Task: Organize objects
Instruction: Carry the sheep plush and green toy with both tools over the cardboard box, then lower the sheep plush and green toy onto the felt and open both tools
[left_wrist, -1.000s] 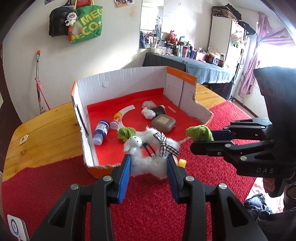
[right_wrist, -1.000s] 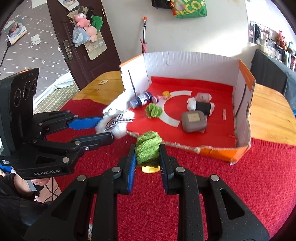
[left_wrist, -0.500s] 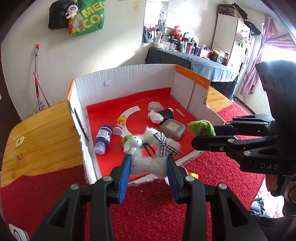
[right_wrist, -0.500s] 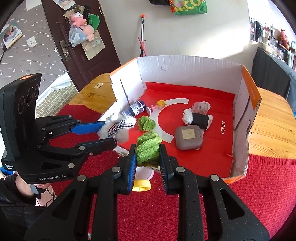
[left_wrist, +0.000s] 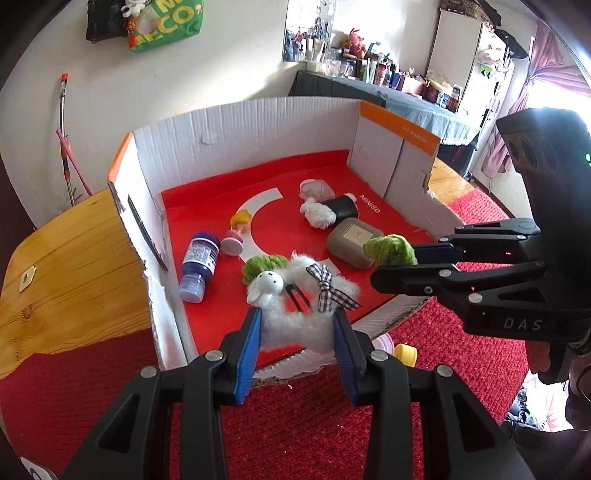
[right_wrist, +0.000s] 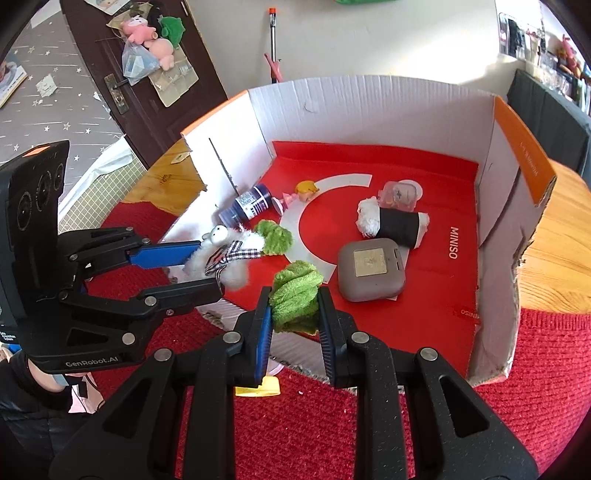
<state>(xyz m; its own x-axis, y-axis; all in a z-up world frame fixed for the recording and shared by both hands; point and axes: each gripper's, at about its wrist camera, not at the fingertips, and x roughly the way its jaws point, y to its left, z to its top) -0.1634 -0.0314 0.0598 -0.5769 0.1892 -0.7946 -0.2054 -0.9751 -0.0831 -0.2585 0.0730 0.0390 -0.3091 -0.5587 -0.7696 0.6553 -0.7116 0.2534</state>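
My left gripper (left_wrist: 297, 326) is shut on a white fluffy plush clip (left_wrist: 301, 295) with a bunny face and a checked bow, held over the front edge of the open cardboard box (left_wrist: 240, 129). It also shows in the right wrist view (right_wrist: 225, 254). My right gripper (right_wrist: 293, 314) is shut on a green fuzzy scrunchie (right_wrist: 295, 291), also over the box's front edge; in the left wrist view the scrunchie (left_wrist: 389, 249) sits at my right gripper's tips. A second green scrunchie (right_wrist: 275, 236) lies inside on the red box floor.
In the box lie a blue bottle (left_wrist: 199, 258), a small pink and yellow toy (left_wrist: 236, 230), a grey case (left_wrist: 352, 240), a black and white plush roll (left_wrist: 332, 212) and a clear pouch (right_wrist: 400, 192). A yellow piece (right_wrist: 258, 386) lies on the red cloth under the grippers.
Both grippers have moved forward with their loads, from over the red cloth to over the box's front edge. The yellow piece now lies behind the fingertips.
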